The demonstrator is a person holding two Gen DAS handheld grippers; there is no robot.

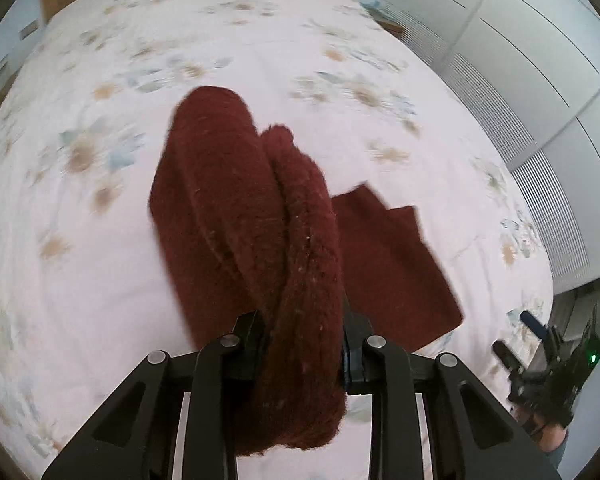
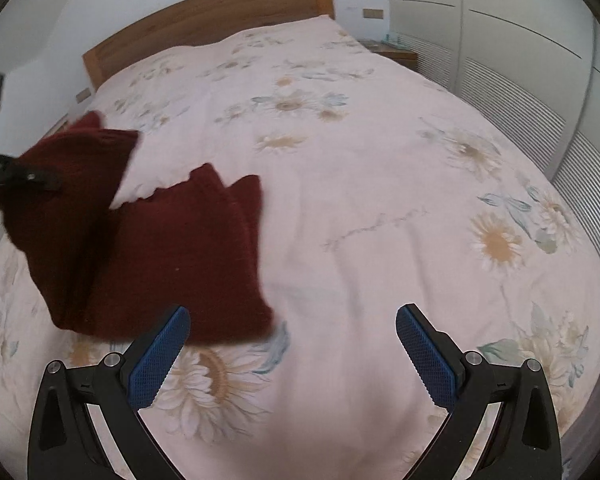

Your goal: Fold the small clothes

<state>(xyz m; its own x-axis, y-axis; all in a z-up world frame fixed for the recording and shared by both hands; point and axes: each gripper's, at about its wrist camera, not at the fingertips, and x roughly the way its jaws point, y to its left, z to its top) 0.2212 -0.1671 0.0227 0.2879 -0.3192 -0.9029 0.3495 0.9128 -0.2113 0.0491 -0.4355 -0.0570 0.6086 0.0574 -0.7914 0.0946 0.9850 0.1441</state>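
Observation:
A dark red knitted garment lies partly on the pink floral bedspread. My left gripper is shut on a bunched fold of it and holds that part lifted, so the cloth hides the fingertips. The flat part of the garment rests on the bedspread at the left of the right wrist view, and the left gripper shows there at the far left, clamped on the raised cloth. My right gripper is open and empty, just right of the garment's near edge. It also shows in the left wrist view at the lower right.
A wooden headboard stands at the far end of the bed. White slatted wardrobe doors run along the right side. A small bedside table sits by the far right corner.

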